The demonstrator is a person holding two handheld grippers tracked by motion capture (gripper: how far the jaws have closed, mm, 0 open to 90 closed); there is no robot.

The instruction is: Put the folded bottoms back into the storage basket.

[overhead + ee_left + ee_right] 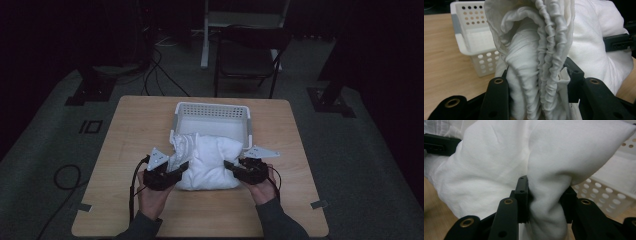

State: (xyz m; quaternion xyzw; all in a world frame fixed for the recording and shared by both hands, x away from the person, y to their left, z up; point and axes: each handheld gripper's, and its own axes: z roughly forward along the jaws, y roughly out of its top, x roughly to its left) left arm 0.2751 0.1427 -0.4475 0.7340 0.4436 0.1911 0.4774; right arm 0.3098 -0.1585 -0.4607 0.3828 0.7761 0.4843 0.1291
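Pinching a white pillow from both sides, the left gripper and right gripper hold it against the white perforated basket, whose interior looks bare.

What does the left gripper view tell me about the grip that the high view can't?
The left gripper view shows the gathered, ruffled edge of the white pillow pinched between the left hand-held gripper jaws. The high view shows the whole wooden table, the person's hands, the chair beyond, and the right hand-held gripper clamped on the pillow's opposite side. Both show the pillow in front of the white perforated basket.
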